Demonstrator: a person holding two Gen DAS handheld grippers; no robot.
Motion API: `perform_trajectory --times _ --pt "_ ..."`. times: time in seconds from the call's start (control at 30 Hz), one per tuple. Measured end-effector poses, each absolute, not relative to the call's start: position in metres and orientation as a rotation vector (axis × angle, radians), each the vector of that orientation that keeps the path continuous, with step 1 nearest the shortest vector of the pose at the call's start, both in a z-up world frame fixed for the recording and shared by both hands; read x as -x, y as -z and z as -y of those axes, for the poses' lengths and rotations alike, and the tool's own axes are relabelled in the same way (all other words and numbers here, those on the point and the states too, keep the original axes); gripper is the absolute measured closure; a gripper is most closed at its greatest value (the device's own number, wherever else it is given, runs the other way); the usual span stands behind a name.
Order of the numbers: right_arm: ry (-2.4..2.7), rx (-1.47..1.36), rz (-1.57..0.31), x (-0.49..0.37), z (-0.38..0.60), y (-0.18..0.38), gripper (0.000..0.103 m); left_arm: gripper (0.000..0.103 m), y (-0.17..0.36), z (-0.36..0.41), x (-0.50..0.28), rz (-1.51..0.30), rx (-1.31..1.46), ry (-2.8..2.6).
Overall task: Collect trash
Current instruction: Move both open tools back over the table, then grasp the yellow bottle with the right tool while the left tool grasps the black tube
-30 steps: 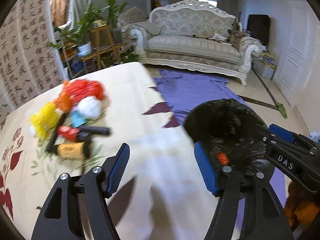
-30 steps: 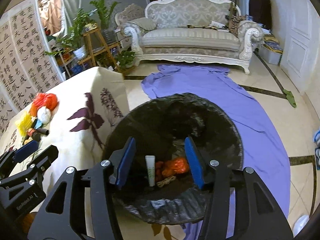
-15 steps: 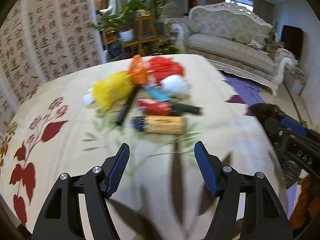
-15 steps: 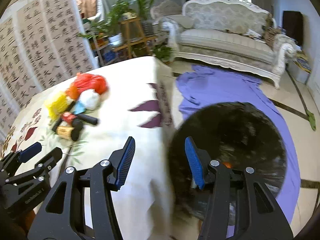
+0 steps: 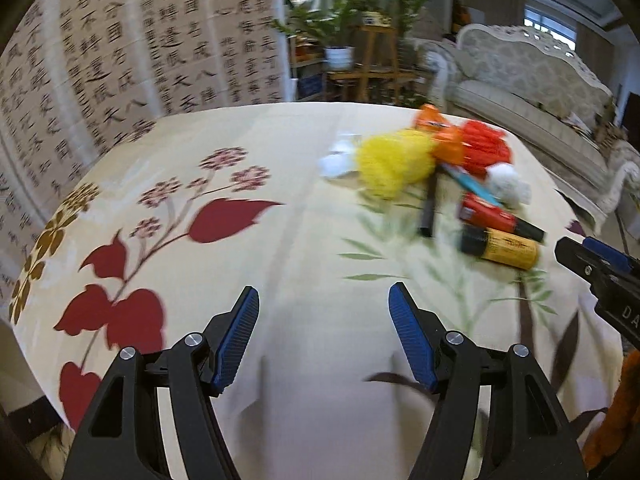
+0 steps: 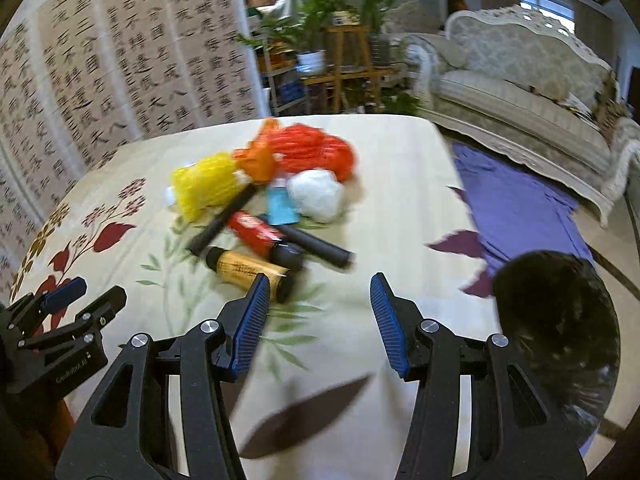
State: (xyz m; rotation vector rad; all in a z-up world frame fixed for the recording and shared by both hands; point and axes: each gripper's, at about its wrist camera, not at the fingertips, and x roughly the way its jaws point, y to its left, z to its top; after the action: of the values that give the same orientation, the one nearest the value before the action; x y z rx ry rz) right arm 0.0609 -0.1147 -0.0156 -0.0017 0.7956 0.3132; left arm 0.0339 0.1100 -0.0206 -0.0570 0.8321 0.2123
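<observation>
A pile of trash lies on the flowered tablecloth [image 5: 304, 216]: a yellow net [image 6: 204, 188], a red net [image 6: 316, 152], a white wad [image 6: 318, 194], a red tube [image 6: 256, 234], a yellow-labelled bottle [image 6: 248, 270] and a black marker [image 6: 320, 248]. In the left wrist view the same pile sits at the upper right, with the yellow-labelled bottle [image 5: 502, 248] nearest. My left gripper [image 5: 324, 320] is open over bare cloth, left of the pile. My right gripper [image 6: 316, 308] is open just short of the bottle. The black-lined trash bin [image 6: 560, 328] stands off the table's right edge.
A calligraphy screen [image 5: 120, 48] stands behind the table. Plants on a wooden stand [image 6: 344, 64] and a pale sofa [image 6: 520, 84] fill the back. A purple cloth [image 6: 516, 208] lies on the floor beside the bin.
Both grippers have swung left, away from the bin and over the table. The trash pile has come closer and more central in the right wrist view. Neither gripper's jaws have moved.
</observation>
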Motion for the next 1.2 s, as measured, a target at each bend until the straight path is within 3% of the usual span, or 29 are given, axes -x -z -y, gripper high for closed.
perform_trajectory --times 0.4,0.9,0.97,1.13,1.2 --pt "-0.405 0.072 -0.841 -0.076 0.067 0.025 0.052 0.037 0.023 -0.167 -0.032 -0.838 0.12 -0.307" --pt "-0.451 0.1 -0.865 -0.084 0.048 0.026 0.052 0.037 0.026 -0.17 -0.035 -0.851 0.122 -0.296" --pt "-0.457 0.109 -0.874 -0.089 0.043 0.029 0.056 0.037 0.026 -0.169 -0.036 -0.849 0.118 -0.294" --pt "-0.459 0.145 -0.908 -0.094 0.033 0.041 0.079 0.036 0.025 -0.166 -0.038 -0.848 0.108 -0.287" --pt "-0.454 0.165 -0.899 -0.09 0.032 0.041 0.08 0.035 0.025 -0.165 -0.039 -0.848 0.103 -0.284"
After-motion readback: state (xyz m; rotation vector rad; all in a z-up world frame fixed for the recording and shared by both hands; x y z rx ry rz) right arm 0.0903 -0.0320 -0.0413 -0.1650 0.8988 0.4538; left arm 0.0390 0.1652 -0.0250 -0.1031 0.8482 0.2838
